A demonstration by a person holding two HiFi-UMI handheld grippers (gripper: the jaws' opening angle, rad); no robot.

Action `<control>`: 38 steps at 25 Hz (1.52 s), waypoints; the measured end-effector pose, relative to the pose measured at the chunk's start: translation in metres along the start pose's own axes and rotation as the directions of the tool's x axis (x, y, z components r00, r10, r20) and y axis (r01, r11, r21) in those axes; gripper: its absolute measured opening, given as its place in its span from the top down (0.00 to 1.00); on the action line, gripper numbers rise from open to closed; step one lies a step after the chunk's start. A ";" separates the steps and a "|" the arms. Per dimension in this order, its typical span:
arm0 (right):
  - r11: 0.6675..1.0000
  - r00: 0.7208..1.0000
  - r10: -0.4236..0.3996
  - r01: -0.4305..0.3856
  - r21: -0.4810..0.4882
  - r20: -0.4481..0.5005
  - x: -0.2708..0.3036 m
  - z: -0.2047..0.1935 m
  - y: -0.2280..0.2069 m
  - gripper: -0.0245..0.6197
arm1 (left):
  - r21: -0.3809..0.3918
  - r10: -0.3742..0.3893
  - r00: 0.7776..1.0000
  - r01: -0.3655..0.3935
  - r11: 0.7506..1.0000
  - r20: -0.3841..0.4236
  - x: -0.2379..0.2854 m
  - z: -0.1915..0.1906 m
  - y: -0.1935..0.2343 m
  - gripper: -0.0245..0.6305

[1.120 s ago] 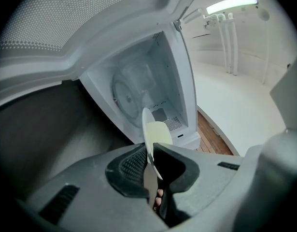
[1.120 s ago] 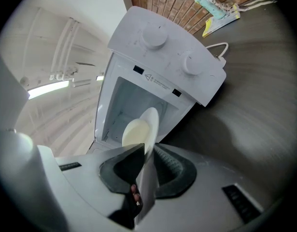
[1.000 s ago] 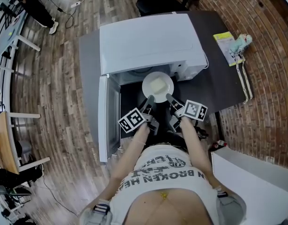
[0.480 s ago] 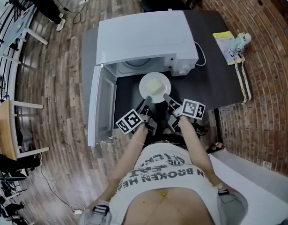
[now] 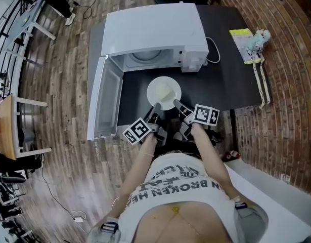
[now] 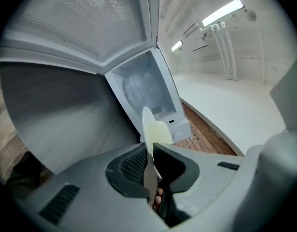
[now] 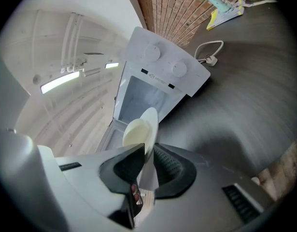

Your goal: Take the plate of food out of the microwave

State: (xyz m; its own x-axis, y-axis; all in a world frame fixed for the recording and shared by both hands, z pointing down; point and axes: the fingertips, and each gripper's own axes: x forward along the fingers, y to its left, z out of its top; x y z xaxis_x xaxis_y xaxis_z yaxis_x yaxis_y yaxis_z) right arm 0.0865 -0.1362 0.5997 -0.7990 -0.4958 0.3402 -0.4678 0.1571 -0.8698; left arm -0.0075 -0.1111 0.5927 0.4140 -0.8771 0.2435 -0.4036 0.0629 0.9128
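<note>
A white plate (image 5: 163,93) with pale yellow food on it hangs over the dark table (image 5: 226,80), in front of the white microwave (image 5: 152,32). The microwave door (image 5: 101,99) stands swung open to the left, and the cavity (image 5: 145,58) shows an empty turntable. My left gripper (image 5: 156,107) is shut on the plate's near left rim. My right gripper (image 5: 176,104) is shut on its near right rim. In the left gripper view the plate (image 6: 149,131) stands edge-on between the jaws of the left gripper (image 6: 150,161). The right gripper view shows the plate (image 7: 141,129) the same way in the right gripper (image 7: 147,166).
A yellow booklet and a small toy (image 5: 249,43) lie at the table's right edge, with a white strap (image 5: 261,85) beside them. The microwave's cord and plug (image 5: 212,54) lie right of it. Wooden floor surrounds the table; a white counter (image 5: 276,196) is at lower right.
Both grippers have drawn the plate back toward the person, from just at the microwave's mouth to well clear of it over the table. The door has come further into view.
</note>
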 end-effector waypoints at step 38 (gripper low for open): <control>0.999 0.999 -0.030 0.029 0.020 0.013 0.009 -0.090 0.039 0.87 | -0.009 0.001 0.999 -0.001 1.000 -0.039 -0.091 0.013 0.028 0.90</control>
State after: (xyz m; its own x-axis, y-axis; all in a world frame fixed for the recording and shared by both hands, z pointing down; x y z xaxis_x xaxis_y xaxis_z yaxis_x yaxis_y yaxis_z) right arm 0.0275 -0.0580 0.6010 -0.7797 -0.5117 0.3610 -0.4835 0.1255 -0.8663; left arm -0.0668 -0.0360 0.5922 0.4454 -0.8577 0.2568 -0.3970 0.0678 0.9153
